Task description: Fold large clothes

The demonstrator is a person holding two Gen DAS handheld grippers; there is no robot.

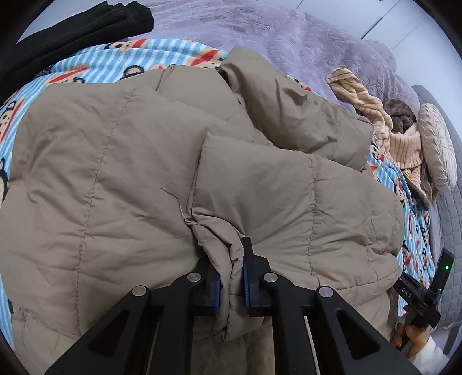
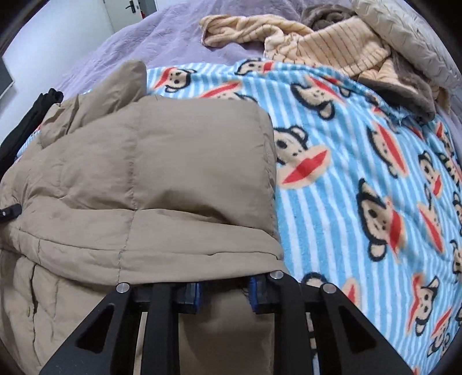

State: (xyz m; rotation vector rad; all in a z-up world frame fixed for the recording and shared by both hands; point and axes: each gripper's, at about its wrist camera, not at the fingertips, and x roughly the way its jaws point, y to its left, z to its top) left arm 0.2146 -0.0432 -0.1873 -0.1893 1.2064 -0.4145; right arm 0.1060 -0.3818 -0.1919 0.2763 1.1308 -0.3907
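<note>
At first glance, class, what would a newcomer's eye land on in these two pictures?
The big tan puffer jacket fills the near bed, a fold of it pinched in the left gripper. Beneath and to its right spreads the blue striped monkey blanket. A cream striped garment lies crumpled at the far side.

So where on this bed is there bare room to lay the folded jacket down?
The widest free patch is the monkey-print blanket, right of the tan puffer jacket and below the striped beige clothes. A second strip is the lilac bedspread beyond the blanket. It is crowded by the pillow and near the black folded clothes.
</note>
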